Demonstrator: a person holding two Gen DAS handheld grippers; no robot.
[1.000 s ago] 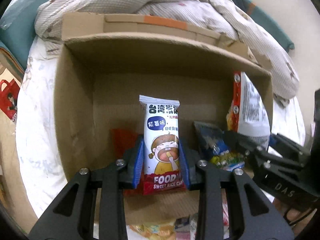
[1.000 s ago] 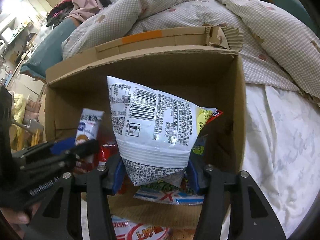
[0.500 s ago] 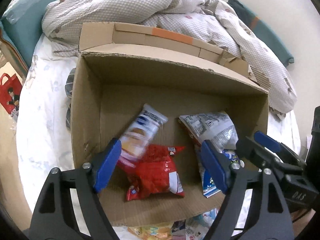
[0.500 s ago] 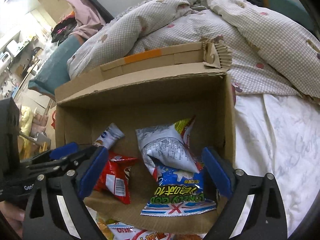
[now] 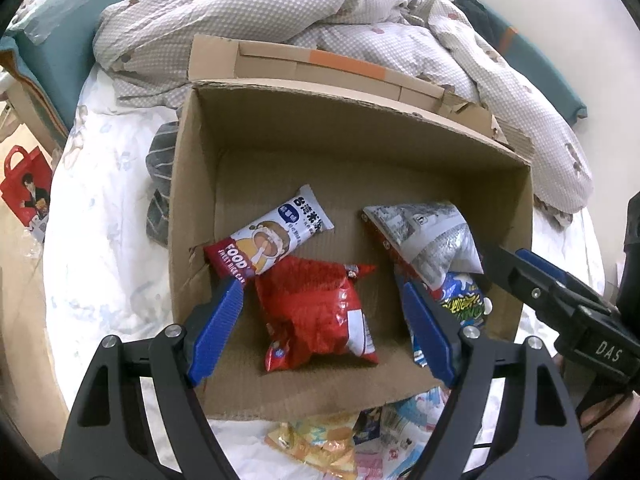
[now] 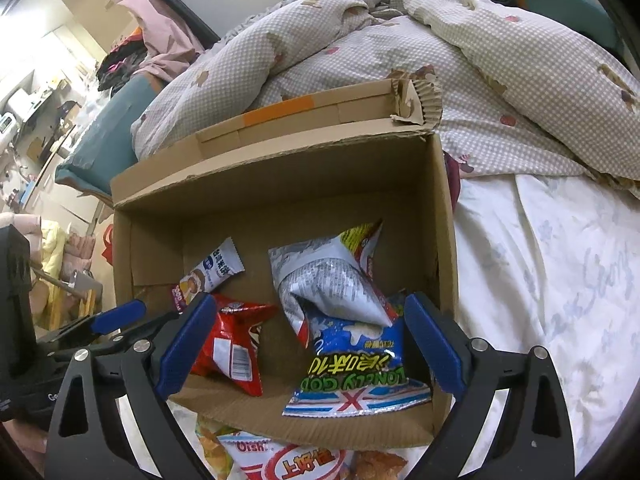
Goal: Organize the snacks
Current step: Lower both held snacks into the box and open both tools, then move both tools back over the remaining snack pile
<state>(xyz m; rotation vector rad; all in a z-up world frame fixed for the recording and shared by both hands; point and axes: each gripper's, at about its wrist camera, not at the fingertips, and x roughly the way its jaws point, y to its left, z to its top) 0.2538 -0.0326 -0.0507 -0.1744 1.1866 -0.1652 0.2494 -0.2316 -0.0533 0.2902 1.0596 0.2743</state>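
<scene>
Left wrist view shows both the left gripper and right gripper released above the cardboard box, snacks on its floor; reaching for packets beyond its near edge risks snagging cardboard.

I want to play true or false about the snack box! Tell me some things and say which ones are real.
1. Both grippers are open and hold nothing. True: left gripper, right gripper.
2. The red bag lies outside the cardboard box. False: it lies inside.
3. The silver bag rests partly on the blue bag. True.
4. The box sits on a bare wooden floor. False: it sits on a bed sheet.
</scene>
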